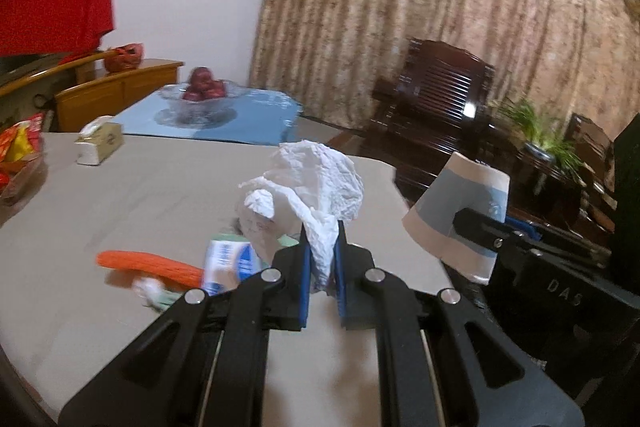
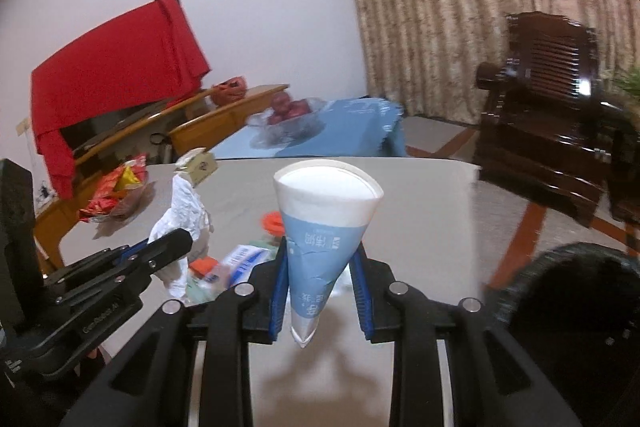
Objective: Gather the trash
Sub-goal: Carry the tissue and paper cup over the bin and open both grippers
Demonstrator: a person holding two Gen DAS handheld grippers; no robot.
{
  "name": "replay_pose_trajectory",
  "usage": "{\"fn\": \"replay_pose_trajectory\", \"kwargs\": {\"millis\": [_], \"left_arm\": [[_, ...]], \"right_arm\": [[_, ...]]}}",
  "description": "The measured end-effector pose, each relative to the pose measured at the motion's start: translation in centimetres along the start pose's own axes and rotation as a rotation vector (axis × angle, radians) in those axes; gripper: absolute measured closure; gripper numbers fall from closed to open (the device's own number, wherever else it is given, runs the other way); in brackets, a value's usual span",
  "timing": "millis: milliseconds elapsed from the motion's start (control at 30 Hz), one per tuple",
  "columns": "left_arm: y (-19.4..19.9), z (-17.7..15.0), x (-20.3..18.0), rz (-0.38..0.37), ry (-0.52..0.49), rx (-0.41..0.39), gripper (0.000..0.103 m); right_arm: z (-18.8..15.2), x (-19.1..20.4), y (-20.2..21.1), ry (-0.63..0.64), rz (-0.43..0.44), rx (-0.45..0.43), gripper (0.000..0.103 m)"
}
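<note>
Pinching crumpled tissue [image 1: 316, 179]: left tool [image 1: 322, 259], nearly closed | right tool [image 2: 322, 279]: clamping flattened paper cup [image 2: 326, 227]

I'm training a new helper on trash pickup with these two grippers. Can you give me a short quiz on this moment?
1. True or false: the left gripper holds a crumpled tissue.
2. What is between the jaws of the right gripper? A) orange net B) paper cup C) tissue box
3. Fill in: the glass bowl on the blue cloth holds red ____.

Key: 1 true; 2 B, the squashed paper cup; 3 apples.
</note>
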State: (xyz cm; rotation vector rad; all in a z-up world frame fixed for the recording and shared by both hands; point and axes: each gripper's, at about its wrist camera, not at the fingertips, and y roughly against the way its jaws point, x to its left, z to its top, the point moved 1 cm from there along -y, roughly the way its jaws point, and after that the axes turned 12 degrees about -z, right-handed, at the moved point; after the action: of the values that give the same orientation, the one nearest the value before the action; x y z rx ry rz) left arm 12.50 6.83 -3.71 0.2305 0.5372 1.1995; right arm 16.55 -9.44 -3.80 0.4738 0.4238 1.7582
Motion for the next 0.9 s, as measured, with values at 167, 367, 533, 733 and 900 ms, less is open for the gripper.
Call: {"fn": "replay_pose_trajectory", "kwargs": {"millis": [167,367,533,733,900], "left_arm": [[-1.7,-0.9,-3.8,-0.085,-0.035,0.035,0.094],[-4.4,-2.0,-8.4,-0.184,-0.086,0.085,0.094],[-6.9,-3.2,-11.8,-0.258,-0.116,0.126,0.094],[-9.3,-4.1,-15.6,-0.314,-0.156,0.151,0.094],[-11.9,-4.7,-18.9,-0.356,-0.177,0.182,0.094]], "right_arm": [[-1.2,-4.3,2.9,-0.03,-0.088,-0.008,0.074],[-2.9,-9.5,5.5,-0.081,-0.199,-0.001,0.075],[-4.7,-13.6,7.0,-0.124,-0.294,0.012,0.074],[-6.2,-17.6,8.0,-0.163,-0.381,0.026,0.074],[-7.5,-20.5,8.6,-0.191,-0.426,0.043,0.074]]}}
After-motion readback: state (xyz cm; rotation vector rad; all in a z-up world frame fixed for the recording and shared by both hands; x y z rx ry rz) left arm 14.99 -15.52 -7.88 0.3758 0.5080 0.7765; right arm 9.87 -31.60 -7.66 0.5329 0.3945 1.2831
